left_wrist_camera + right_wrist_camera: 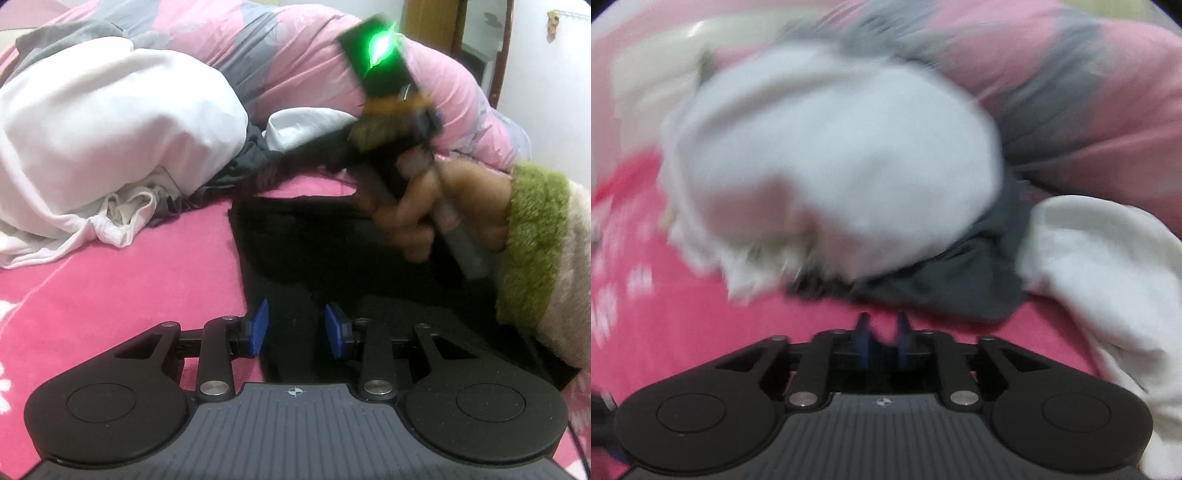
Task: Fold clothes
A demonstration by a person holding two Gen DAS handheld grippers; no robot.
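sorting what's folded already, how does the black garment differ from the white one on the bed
The black garment lies flat with straight edges on the pink sheet; the white garment is heaped in a rumpled mound. The black one sits right under the left gripper, whose jaws are open; the white one lies farther back, against the quilt. Both rest on the same sheet.

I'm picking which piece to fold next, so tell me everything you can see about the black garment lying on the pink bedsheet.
The black garment is dark, matte cloth with no visible print, spread fairly flat on the pink bedsheet, its left edge running straight. The left hand-held gripper sits over its near part, blue pads open, nothing pinched. The right hand-held gripper, motion-blurred, reaches over its far edge toward the pile of white and grey clothes; contact there cannot be told. A fuzzy green sleeve cuff hides its right side.
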